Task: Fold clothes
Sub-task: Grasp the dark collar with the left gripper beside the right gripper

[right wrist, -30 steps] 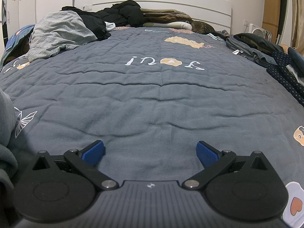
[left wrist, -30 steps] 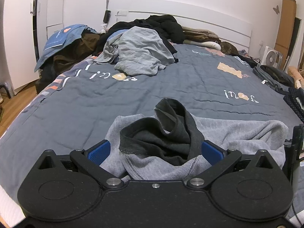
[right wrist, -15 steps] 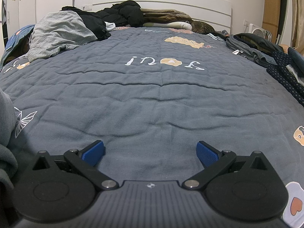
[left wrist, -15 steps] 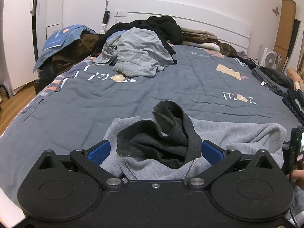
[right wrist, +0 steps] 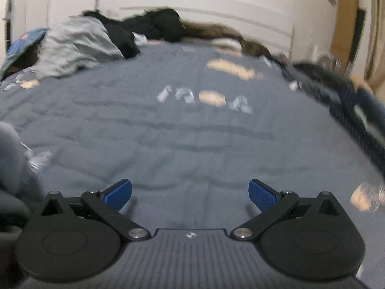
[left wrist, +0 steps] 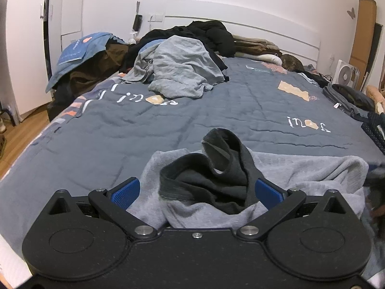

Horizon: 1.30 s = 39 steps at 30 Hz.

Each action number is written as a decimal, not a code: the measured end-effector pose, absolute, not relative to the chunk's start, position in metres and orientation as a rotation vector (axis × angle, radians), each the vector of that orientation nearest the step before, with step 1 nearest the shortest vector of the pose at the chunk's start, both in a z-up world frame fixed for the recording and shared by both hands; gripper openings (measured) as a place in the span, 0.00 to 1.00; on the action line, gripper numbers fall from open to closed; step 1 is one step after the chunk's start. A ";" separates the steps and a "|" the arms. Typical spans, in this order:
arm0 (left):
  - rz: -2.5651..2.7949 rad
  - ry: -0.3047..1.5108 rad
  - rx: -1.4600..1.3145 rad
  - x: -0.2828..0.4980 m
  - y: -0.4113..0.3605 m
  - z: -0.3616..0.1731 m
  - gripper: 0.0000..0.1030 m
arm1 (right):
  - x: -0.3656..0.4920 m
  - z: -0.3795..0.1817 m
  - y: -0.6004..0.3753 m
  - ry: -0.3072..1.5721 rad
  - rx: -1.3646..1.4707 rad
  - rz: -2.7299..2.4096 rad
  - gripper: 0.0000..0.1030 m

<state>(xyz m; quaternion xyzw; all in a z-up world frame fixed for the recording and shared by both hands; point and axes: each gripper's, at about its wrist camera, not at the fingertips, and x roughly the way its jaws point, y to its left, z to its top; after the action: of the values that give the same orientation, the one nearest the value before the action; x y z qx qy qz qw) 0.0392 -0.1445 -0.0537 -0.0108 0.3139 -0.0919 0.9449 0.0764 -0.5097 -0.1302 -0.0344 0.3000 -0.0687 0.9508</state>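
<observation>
A light grey sweatshirt (left wrist: 300, 168) lies crumpled on the near part of the bed, its dark grey collar or lining (left wrist: 216, 168) bunched up on top. My left gripper (left wrist: 196, 192) is open, its blue fingers (left wrist: 125, 192) spread wide on either side of that dark bunch. The cloth rests between them without being pinched. In the right wrist view, my right gripper (right wrist: 190, 191) is open over bare quilt with nothing between its fingers. An edge of the grey sweatshirt (right wrist: 9, 144) shows at the far left there. That view is motion-blurred.
The bed has a blue-grey printed quilt (left wrist: 120, 132). A heap of grey and black clothes (left wrist: 180, 69) sits near the headboard. Dark garments (left wrist: 349, 96) lie along the right edge. A blue cloth (left wrist: 77, 50) covers a pile at the left, and a small fan (left wrist: 345, 74) stands at the right.
The right wrist view has gone blurred and the bed has shifted down in it, so my right gripper is moving. The left gripper and the sweatshirt have hardly moved.
</observation>
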 end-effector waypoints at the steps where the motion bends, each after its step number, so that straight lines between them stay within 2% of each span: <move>1: -0.184 0.640 -0.027 0.039 -0.142 -0.053 1.00 | 0.074 -0.123 -0.508 0.602 -0.079 -0.128 1.00; 9: -0.171 0.637 -0.048 0.040 -0.130 -0.050 1.00 | 0.035 -0.047 -0.471 0.553 -0.218 -0.023 1.00; 15: -0.176 0.651 -0.049 0.040 -0.124 -0.050 1.00 | 0.018 -0.002 -0.461 0.557 0.010 0.182 1.00; 23: -0.159 0.667 0.016 0.041 -0.120 -0.061 0.99 | 0.017 0.002 -0.416 0.553 -0.002 0.380 1.00; 24: -0.158 0.659 0.030 0.040 -0.120 -0.062 0.95 | 0.019 -0.002 -0.412 0.556 0.003 0.390 1.00; 26: -0.168 0.651 0.047 0.040 -0.120 -0.063 0.80 | 0.023 -0.012 -0.407 0.563 0.022 0.407 1.00; 28: -0.173 0.669 0.053 0.044 -0.118 -0.065 0.54 | 0.031 -0.021 -0.404 0.579 0.047 0.429 1.00; 30: -0.178 0.694 0.055 0.049 -0.118 -0.069 0.39 | 0.043 -0.028 -0.397 0.608 0.053 0.462 1.00; 39: -0.225 0.711 0.095 0.067 -0.131 -0.080 0.41 | 0.110 -0.037 -0.359 0.708 -0.038 0.615 1.00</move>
<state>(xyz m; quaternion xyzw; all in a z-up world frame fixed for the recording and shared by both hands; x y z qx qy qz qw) 0.0667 -0.1313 -0.0799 0.0464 0.3474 -0.1099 0.9301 0.1100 -0.3585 -0.0366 -0.0185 0.3410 0.2963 0.8920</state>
